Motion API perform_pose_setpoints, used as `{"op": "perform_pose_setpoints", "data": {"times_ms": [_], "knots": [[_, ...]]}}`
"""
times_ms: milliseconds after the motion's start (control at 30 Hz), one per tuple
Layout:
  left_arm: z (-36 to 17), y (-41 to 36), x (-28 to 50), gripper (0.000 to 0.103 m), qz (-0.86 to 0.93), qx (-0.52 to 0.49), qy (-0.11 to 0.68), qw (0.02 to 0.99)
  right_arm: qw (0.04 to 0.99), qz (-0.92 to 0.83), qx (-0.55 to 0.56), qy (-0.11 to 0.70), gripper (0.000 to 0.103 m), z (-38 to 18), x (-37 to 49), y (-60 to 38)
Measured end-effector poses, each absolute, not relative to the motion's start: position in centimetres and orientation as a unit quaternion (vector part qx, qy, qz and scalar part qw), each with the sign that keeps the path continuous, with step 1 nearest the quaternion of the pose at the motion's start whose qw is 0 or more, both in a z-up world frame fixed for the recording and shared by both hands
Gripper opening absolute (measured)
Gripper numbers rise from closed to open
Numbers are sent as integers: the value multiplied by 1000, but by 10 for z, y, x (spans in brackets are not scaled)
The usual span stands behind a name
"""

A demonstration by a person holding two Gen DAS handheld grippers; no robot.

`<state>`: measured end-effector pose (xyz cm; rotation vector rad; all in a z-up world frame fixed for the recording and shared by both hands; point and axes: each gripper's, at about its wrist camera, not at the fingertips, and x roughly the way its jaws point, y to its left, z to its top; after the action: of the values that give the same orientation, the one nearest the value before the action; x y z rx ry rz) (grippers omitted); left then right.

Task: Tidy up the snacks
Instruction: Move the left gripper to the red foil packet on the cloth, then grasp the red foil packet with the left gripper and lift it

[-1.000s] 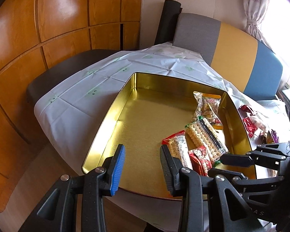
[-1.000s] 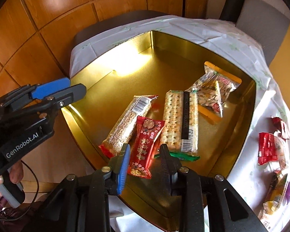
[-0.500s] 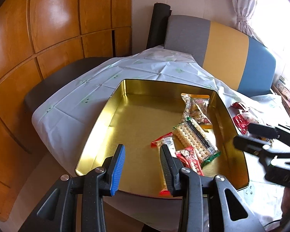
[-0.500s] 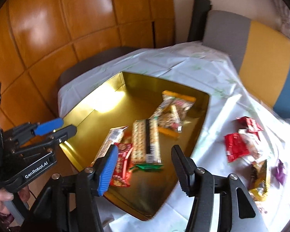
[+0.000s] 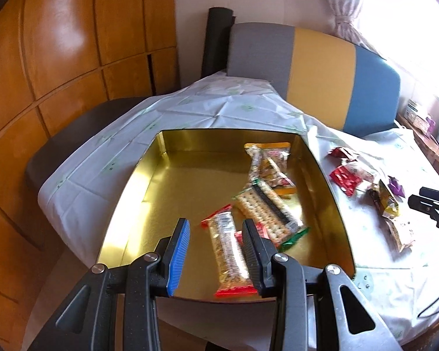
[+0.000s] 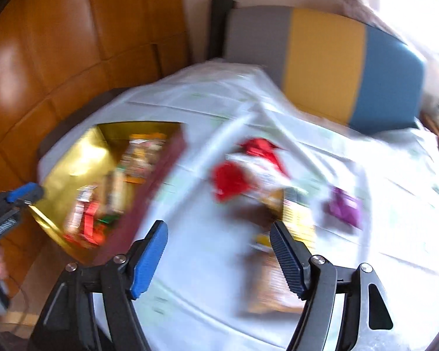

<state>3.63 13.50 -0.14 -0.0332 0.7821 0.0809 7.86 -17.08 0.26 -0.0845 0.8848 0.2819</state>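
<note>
A gold tin (image 5: 149,172) sits on the white tablecloth. In it lie a cereal bar (image 5: 228,251), a cracker pack (image 5: 263,207), a small red packet (image 5: 239,238) and a clear bag of mixed snacks (image 5: 266,163). My left gripper (image 5: 215,254) is open and empty, hovering at the tin's near edge. My right gripper (image 6: 218,256) is wide open and empty above the cloth, right of the tin (image 6: 73,158). Loose snacks lie ahead of it: red packets (image 6: 234,178), a yellow packet (image 6: 295,216), a purple one (image 6: 345,207). The right wrist view is blurred.
A grey, yellow and blue chair back (image 5: 322,70) stands behind the table. Wood panelling (image 5: 58,58) fills the left. A dark seat (image 5: 73,134) is beside the table's left edge. The loose snack pile (image 5: 365,181) lies right of the tin.
My right gripper has left the tin, swung right over the loose snacks and opened wide. The red packet it was at lies in the tin. My left gripper drew back slightly.
</note>
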Motion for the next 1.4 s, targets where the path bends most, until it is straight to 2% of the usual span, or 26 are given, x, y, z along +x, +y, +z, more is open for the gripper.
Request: {"op": "perform_pose_setpoints", "data": {"times_ms": [267,433,633,1000,1033,1067,1133,1400], "knots": [[11,94,44,37,-24,9,379,925,885,6,-27,466,80,-18,89,-282],[19,55,53,37,-74,34,385,919,871,-54,50,487,80,-32,95,-331],[29,11,85,37,-122,47,412,902,874,-44,75,479,81,-27,93,-333],[24,-56,185,38,-171,-12,481,860,881,-21,86,465,84,-18,93,-326],[21,-60,193,40,-173,-19,485,857,882,-18,84,463,84,-16,92,-325],[17,-63,202,48,-177,-29,491,853,883,-16,84,461,85,-15,92,-325],[5,-69,225,57,-178,-58,512,838,884,-11,88,460,86,-14,91,-324],[-39,-74,291,58,-137,-122,568,802,880,7,101,465,87,-15,92,-322]]}}
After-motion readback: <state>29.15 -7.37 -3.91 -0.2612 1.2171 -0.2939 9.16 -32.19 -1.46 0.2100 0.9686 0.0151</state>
